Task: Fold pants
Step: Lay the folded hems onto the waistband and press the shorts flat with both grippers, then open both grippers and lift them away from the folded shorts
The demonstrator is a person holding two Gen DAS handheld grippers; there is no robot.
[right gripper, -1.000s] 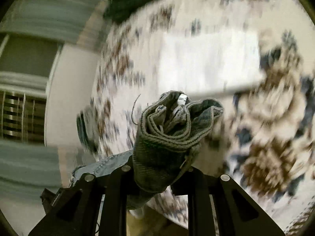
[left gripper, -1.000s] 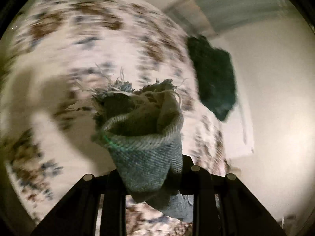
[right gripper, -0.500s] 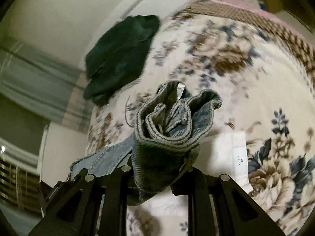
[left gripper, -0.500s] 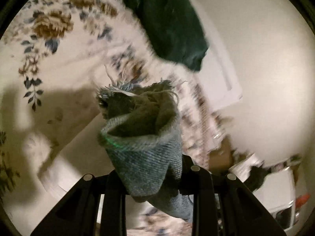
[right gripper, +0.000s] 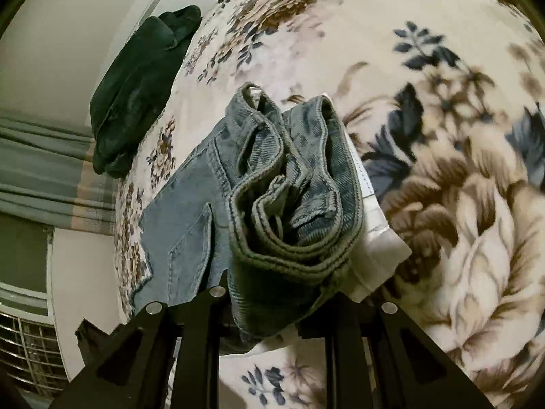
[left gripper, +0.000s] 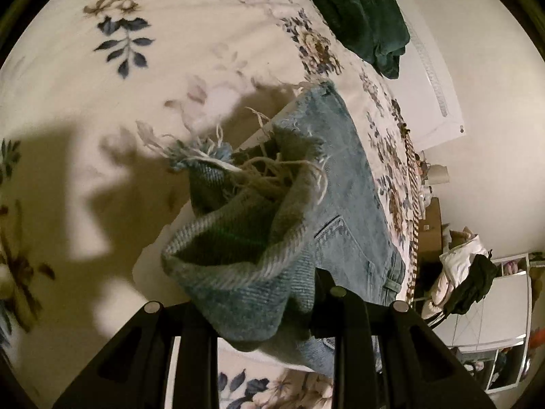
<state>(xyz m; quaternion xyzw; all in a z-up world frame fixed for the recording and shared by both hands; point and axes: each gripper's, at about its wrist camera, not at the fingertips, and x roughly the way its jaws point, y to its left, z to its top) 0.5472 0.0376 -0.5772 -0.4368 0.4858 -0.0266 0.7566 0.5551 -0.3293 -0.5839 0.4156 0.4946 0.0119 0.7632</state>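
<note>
Light blue jeans [left gripper: 344, 201] lie over a floral bedspread [left gripper: 136, 109]. My left gripper [left gripper: 262, 310] is shut on the frayed leg hems [left gripper: 238, 238], bunched between its fingers. My right gripper [right gripper: 269, 303] is shut on the bunched waistband [right gripper: 289, 204]. The jeans' seat and back pocket [right gripper: 187, 238] spread out to the left of the right gripper. A white folded cloth [right gripper: 374, 248] lies under the jeans.
A dark green garment [left gripper: 361, 10] lies at the bed's far edge, also in the right wrist view [right gripper: 136, 88]. A wall and curtain [right gripper: 41, 177] stand left of the bed. Clutter and white furniture [left gripper: 477, 289] stand beyond the bed's right edge.
Both grippers have come down toward the bed with the jeans still held. The jeans' body now rests on the bedspread.
</note>
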